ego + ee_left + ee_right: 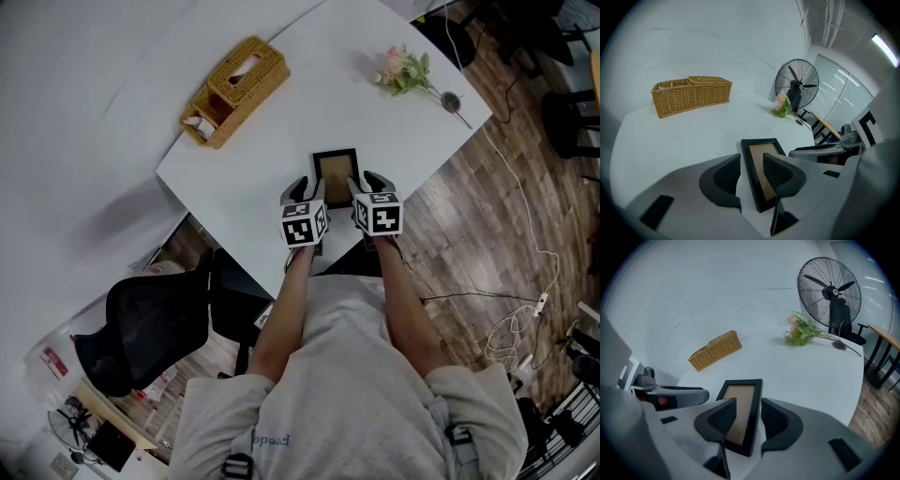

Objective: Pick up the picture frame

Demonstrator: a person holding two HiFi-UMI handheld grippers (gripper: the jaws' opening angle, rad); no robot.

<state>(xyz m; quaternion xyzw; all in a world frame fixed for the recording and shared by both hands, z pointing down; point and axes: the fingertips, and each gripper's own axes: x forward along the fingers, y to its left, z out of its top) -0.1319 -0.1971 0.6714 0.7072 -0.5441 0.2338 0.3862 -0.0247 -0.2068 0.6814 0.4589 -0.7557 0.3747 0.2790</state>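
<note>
Tongs on both sides stand open, neither clamped: my left tongs [751, 161] straddle the left rail of the picture frame [335, 175], my right tongs [747, 405] the right rail. It lies flat at the desk's [281, 131] near edge. I judge it light and stiff, best gripped by the rails. Whether glass covers its brown panel I cannot tell.

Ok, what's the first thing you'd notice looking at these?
The black picture frame stands out, at the near edge of the white table, with the left gripper and right gripper each straddling one side. Next, the wicker basket at the far left and pink flowers at the far right corner.
</note>
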